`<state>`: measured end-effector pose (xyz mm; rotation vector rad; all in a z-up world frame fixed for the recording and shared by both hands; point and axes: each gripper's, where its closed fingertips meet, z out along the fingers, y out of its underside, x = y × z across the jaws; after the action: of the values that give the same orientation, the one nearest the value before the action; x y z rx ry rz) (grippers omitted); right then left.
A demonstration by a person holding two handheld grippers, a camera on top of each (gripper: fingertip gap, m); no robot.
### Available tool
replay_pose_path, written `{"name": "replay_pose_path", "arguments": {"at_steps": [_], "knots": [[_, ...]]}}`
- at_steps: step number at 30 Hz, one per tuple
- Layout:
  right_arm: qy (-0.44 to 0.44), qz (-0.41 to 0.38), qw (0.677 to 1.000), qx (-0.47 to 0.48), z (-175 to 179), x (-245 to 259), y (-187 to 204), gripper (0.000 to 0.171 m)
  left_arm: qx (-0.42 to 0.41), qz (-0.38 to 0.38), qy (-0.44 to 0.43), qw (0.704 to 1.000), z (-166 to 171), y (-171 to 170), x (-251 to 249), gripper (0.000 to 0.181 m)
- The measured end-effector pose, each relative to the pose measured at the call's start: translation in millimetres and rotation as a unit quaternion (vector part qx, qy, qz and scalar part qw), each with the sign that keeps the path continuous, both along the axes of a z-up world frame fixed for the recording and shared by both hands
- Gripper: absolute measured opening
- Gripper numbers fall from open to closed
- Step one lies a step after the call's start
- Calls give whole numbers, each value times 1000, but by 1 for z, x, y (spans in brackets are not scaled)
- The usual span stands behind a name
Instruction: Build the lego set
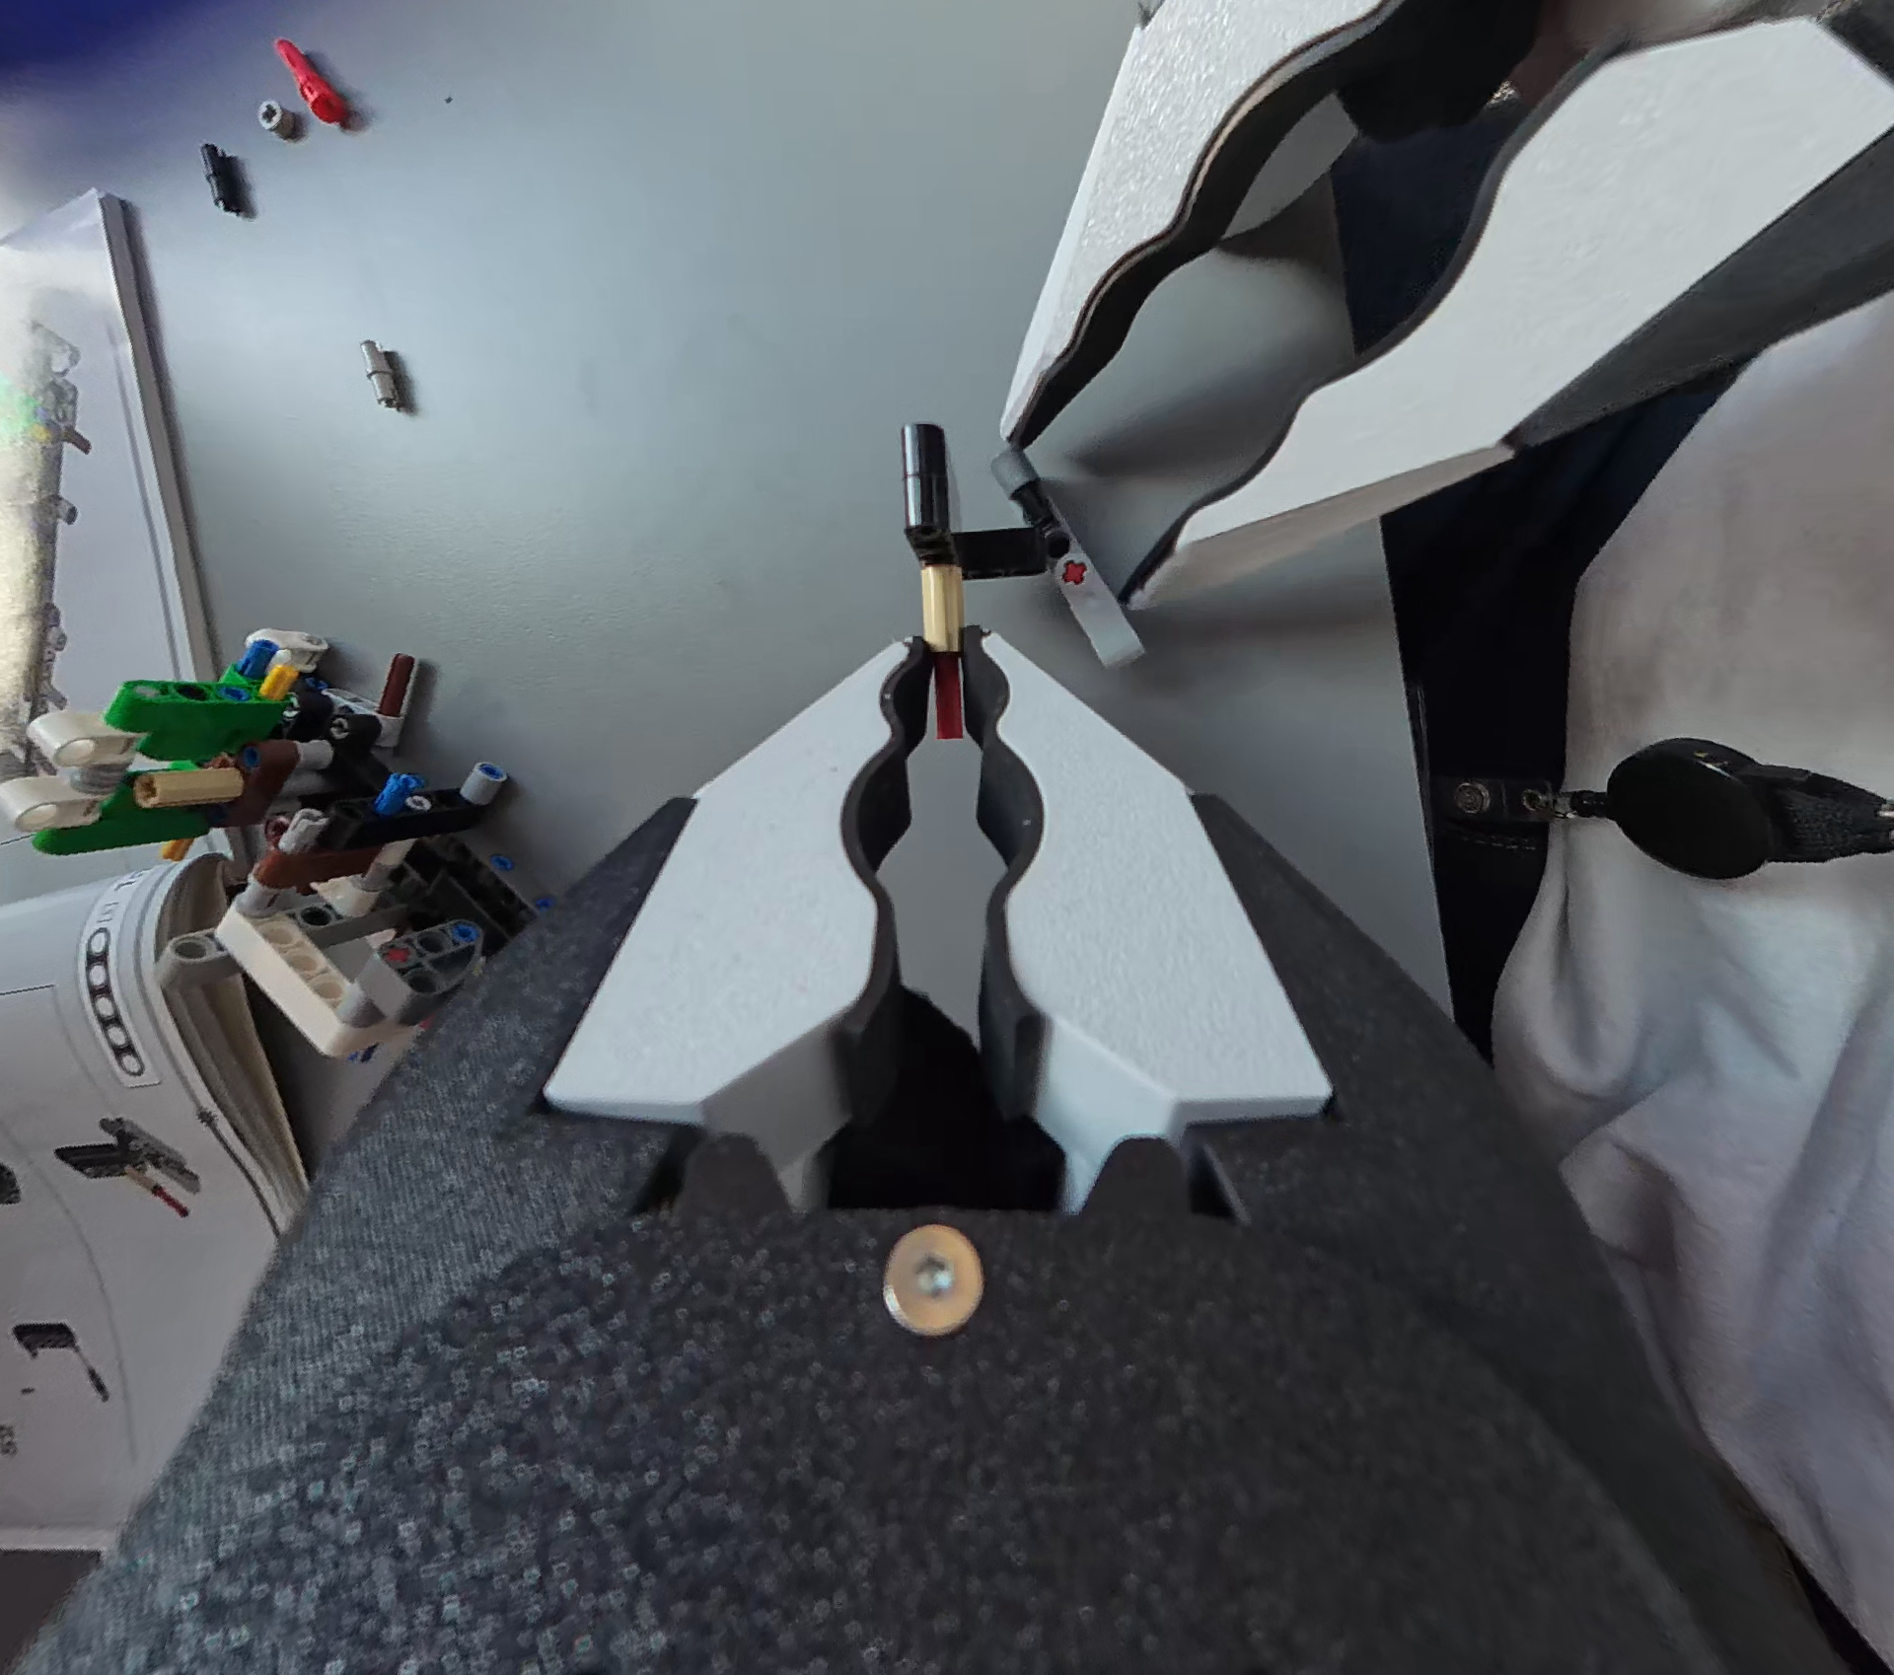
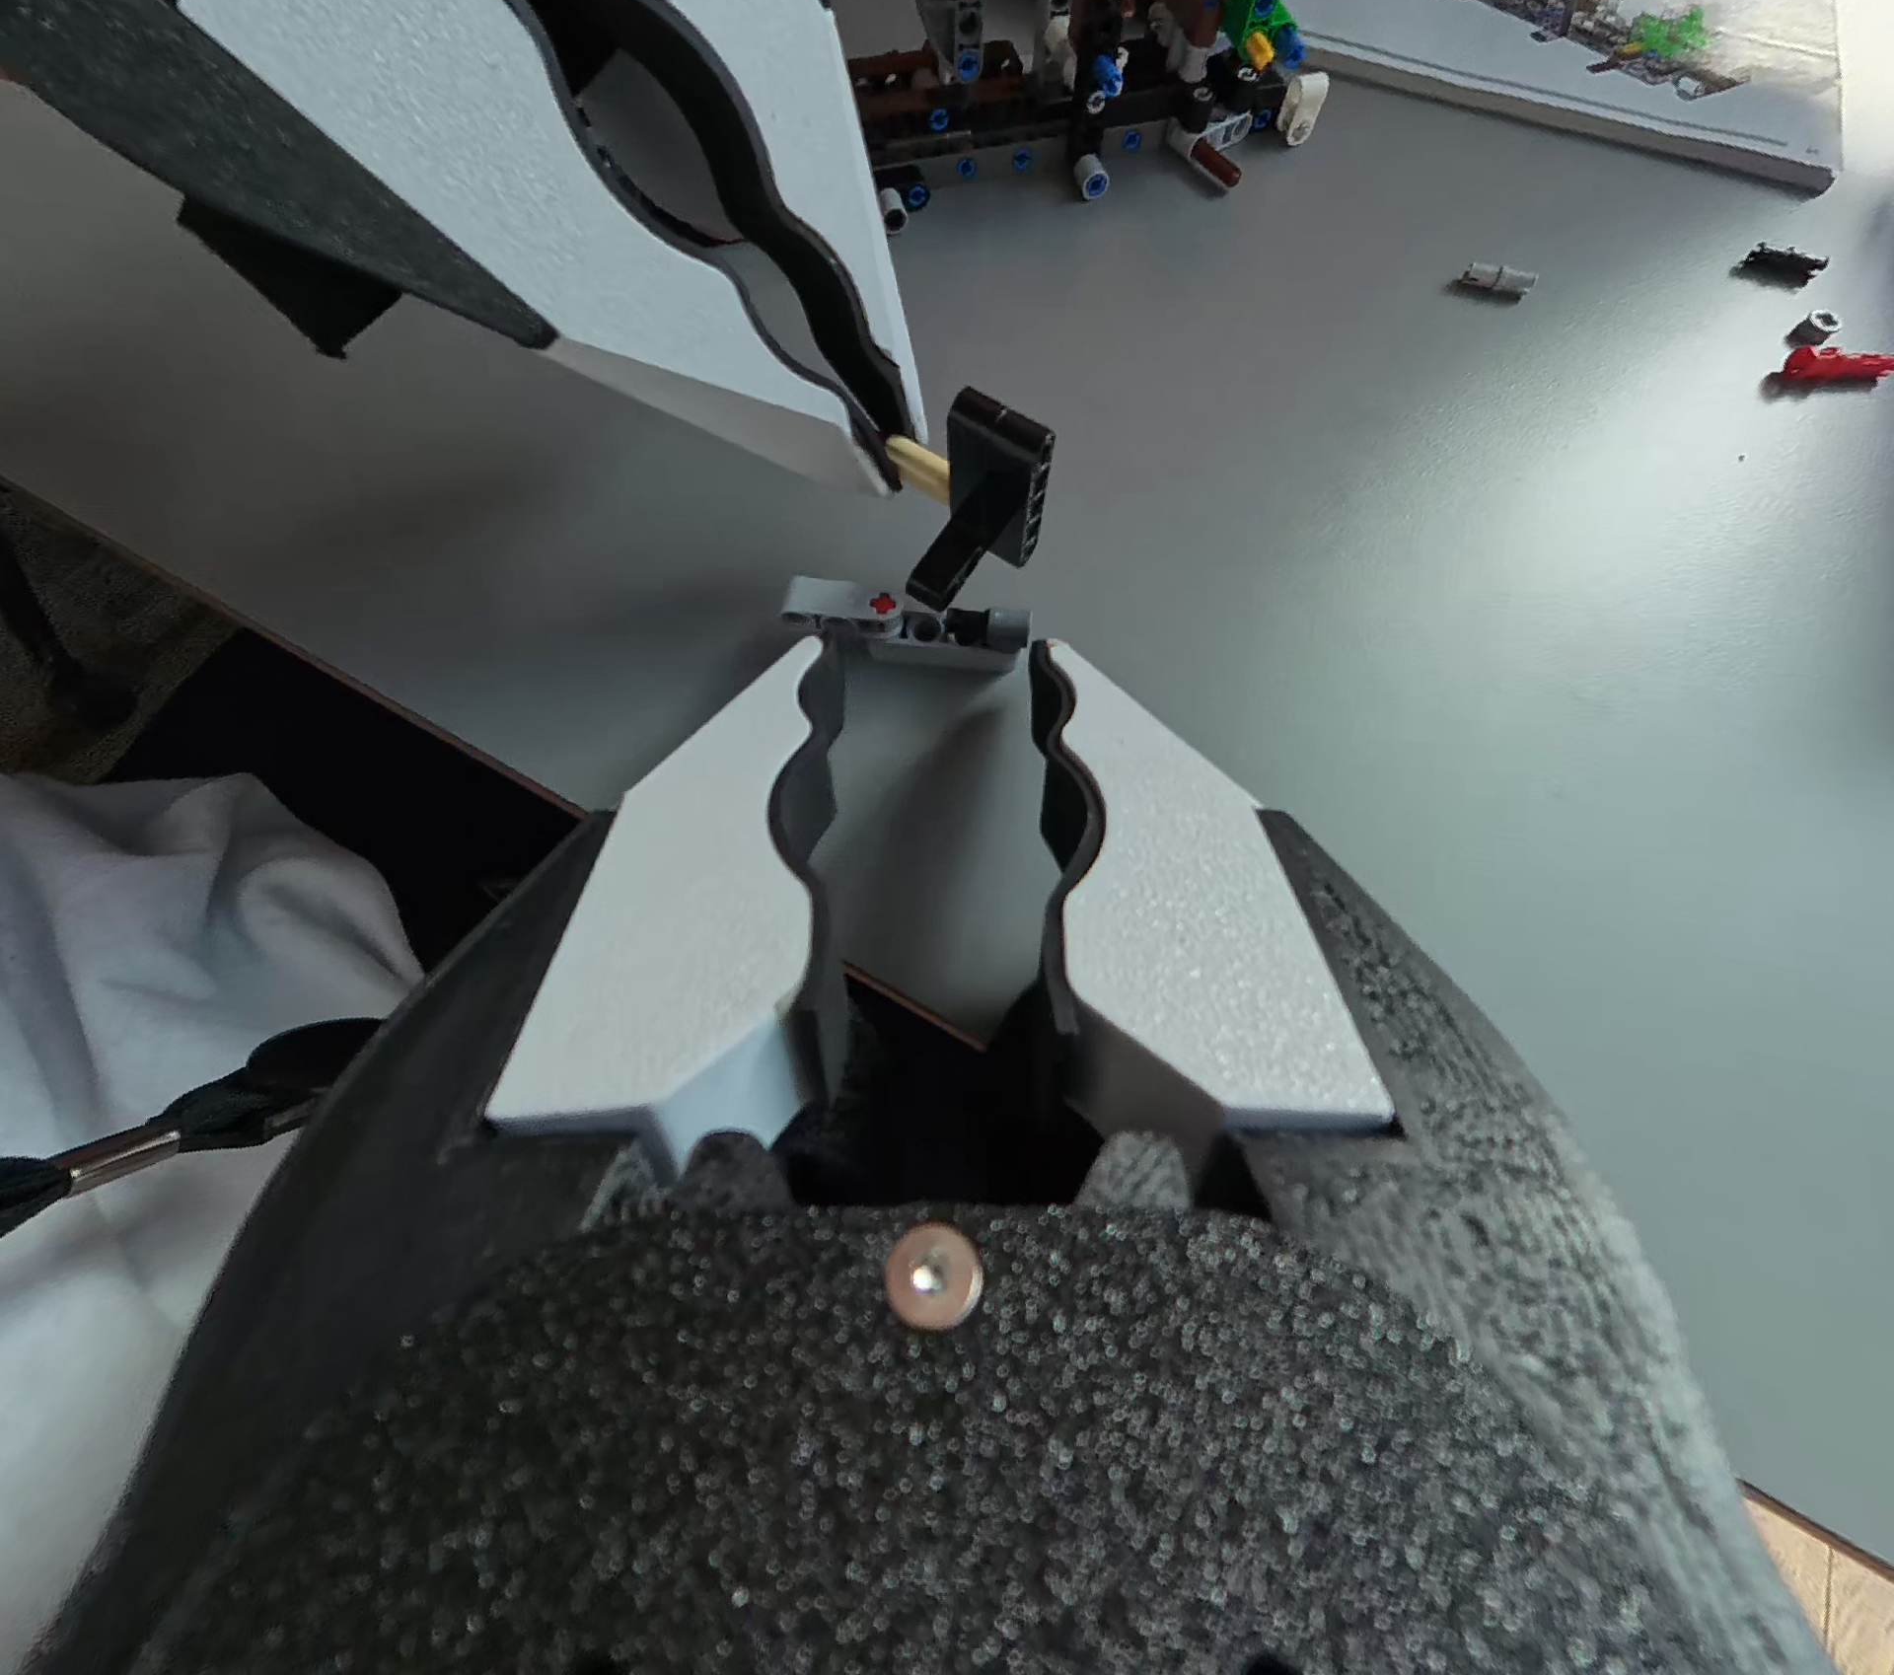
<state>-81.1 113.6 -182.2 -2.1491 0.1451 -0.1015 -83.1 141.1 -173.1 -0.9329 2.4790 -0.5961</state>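
The left claw (image 1: 945, 662) is squeezed tight on a red axle (image 1: 948, 703), right at its fingertips. A tan sleeve (image 1: 940, 609) sticks out just past the tips, and a black bent piece (image 1: 979, 552) sits on top of it.

The right claw (image 2: 928, 652) pinches a flat grey beam (image 2: 902, 623) between its tips. The beam lies across the tips and has a small red cross in one hole. The black bent piece touches the beam from above, so the two claws meet tip to tip, up above the grey table (image 2: 1435, 703).

Far past the right claw stand the half-built lego model (image 2: 1107, 37) and an open instruction book (image 2: 1599, 6). A red pin (image 2: 1829, 367), a black pin (image 2: 1783, 261) and a grey pin (image 2: 1496, 279) lie loose off to its right.
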Motion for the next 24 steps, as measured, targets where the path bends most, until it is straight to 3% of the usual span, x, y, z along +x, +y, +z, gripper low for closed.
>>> {"name": "replay_pose_path", "arguments": {"at_steps": [1,6,10,13,16,24], "knots": [[-4,0,1000,3,0,0,1,39,-1,2,4,1000,-1,0,-1,5],[12,6,1000,10,2,-7,4,59,-12,9,13,1000,-3,-3,-3,5],[7,-13,1000,17,2,-4,4,64,-12,16,16,1000,-3,-5,-5,5],[-6,-19,1000,18,2,-4,7,64,-12,22,18,1000,-5,-6,-5,5],[-36,-25,999,10,0,-3,10,51,-15,30,21,999,-5,-7,-5,4],[-43,-34,998,31,3,-4,12,50,-18,79,40,996,-9,-10,-12,4]]}}
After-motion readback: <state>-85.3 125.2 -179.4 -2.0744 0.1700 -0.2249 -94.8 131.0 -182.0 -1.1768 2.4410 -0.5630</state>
